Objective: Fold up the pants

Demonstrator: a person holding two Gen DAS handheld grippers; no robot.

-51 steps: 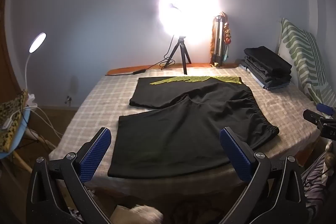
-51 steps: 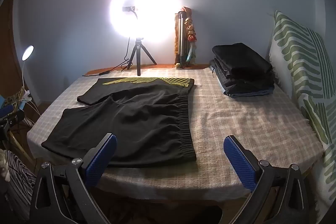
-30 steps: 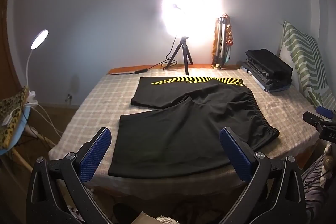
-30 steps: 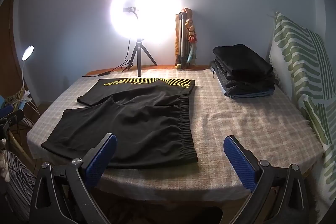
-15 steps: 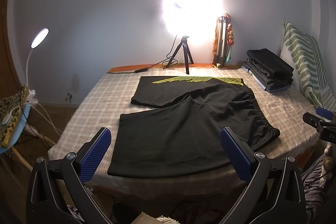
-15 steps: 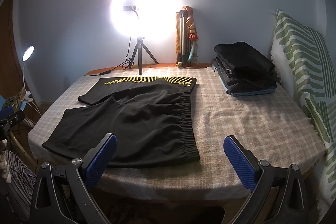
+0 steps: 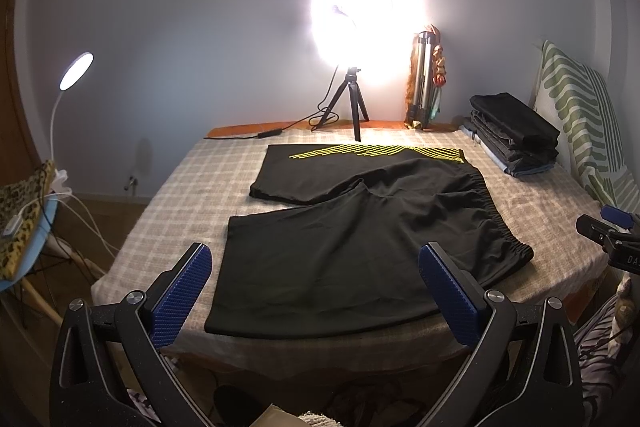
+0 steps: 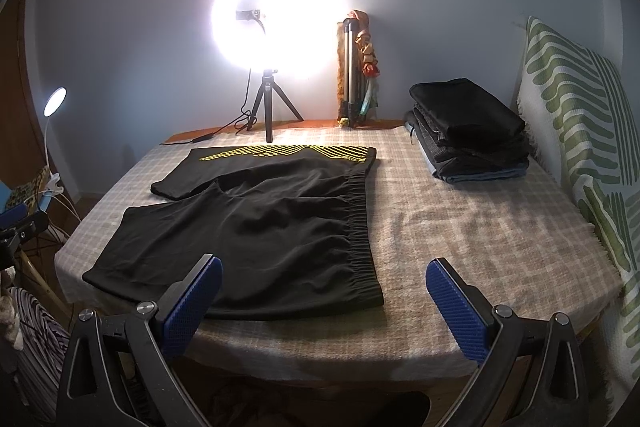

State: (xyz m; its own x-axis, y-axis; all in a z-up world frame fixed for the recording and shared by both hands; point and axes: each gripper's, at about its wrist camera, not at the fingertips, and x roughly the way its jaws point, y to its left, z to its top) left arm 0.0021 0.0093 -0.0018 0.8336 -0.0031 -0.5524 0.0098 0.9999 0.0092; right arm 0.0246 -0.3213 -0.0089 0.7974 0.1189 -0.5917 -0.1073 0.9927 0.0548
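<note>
Black shorts point(image 7: 352, 227) point(image 8: 256, 223) with yellow stripes on the far leg lie spread flat on a checked cloth over the table point(image 7: 192, 187) point(image 8: 480, 235). The waistband points right, the two legs point left. My left gripper point(image 7: 316, 279) hangs open in front of the table's near edge, level with the near leg's hem, holding nothing. Off the near edge my right gripper point(image 8: 324, 291) is also open, in line with the waistband's near corner, with nothing between its blue pads. The right gripper's tip point(image 7: 608, 231) shows at the left wrist view's right edge.
A stack of folded dark clothes point(image 8: 468, 135) point(image 7: 512, 135) sits at the table's far right. A bright ring light on a tripod point(image 8: 268, 107) and a folded tripod point(image 8: 352, 83) stand at the back. A striped green cushion point(image 8: 580, 131) leans on the right. A desk lamp point(image 7: 76, 67) stands at the left.
Both grippers have drifted slightly, so the table sits a little differently in each view. The shorts have not moved and both grippers stay open.
</note>
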